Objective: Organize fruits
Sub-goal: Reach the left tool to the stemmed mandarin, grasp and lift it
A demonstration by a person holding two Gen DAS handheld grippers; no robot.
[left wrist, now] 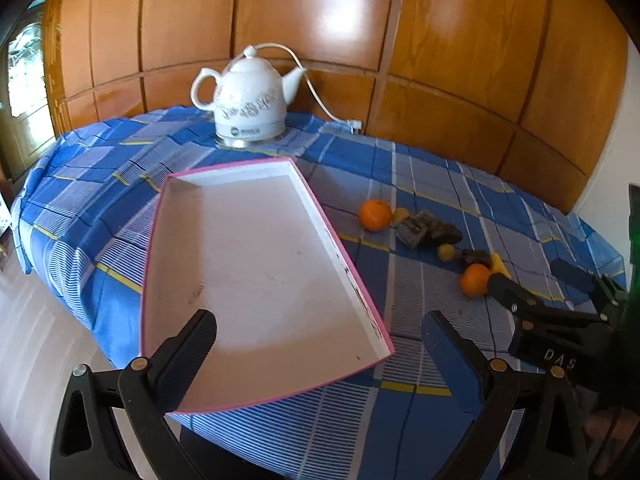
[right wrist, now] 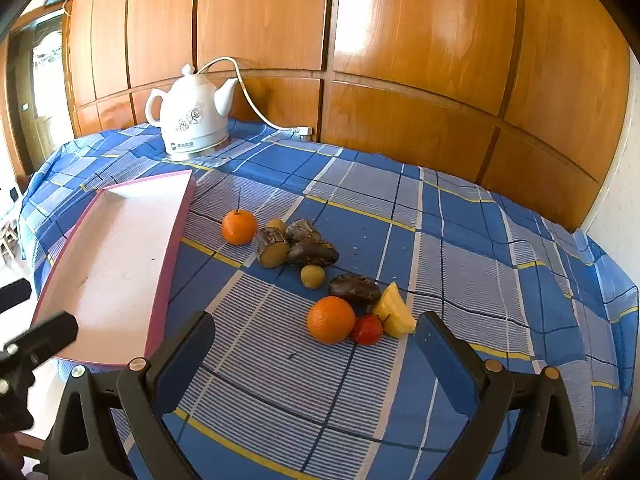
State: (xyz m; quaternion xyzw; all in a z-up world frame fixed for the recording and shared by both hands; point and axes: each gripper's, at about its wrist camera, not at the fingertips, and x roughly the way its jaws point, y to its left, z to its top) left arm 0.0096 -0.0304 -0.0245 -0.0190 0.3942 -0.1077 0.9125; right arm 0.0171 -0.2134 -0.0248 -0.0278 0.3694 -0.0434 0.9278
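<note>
Lying loose on the blue checked tablecloth (right wrist: pixel 460 240), the fruits (right wrist: pixel 320 276) are seen right of the empty pink-edged tray (right wrist: pixel 120 264); left gripper (left wrist: pixel 320 360) and right gripper (right wrist: pixel 316 360) are held wide, empty.

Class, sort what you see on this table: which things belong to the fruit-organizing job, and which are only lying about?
Belongs to the job:
near orange
far orange
small red fruit
yellow fruit wedge
pink-rimmed tray, nothing in it
left gripper and right gripper, jaws open

Just lying about:
white electric kettle
its cord
</note>
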